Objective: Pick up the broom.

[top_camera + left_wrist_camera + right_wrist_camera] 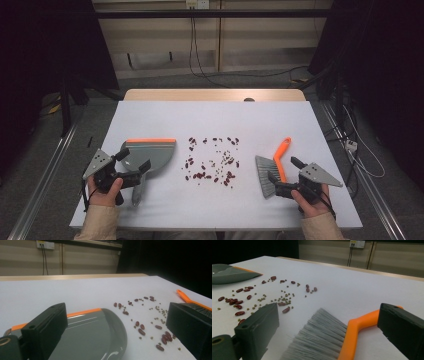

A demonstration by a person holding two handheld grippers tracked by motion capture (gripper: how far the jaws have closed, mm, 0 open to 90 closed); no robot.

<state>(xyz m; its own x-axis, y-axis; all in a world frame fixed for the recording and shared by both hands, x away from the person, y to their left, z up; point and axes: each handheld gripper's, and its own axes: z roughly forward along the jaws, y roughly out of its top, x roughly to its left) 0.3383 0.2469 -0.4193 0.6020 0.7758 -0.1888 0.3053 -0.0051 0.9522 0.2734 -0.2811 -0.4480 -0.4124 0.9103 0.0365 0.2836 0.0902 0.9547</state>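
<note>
Grey dustpan (pixel 152 156) w/ orange lip lies flat on the white table (pixel 210 117), toward its left edge, handle pointing at the near edge. Left gripper (pixel 134 161) hangs over the pan, jaws wide apart either side of it, nothing clamped. Red beans (pixel 212 161) plus small green ones are scattered mid-table, betw. pan and brush. Brush (pixel 272 167), grey bristles, orange handle, lies toward the right edge, handle aimed at the far edge. Right gripper (pixel 283 176) straddles the brush near its bristle end, jaws fully spread, not gripping it.
</note>
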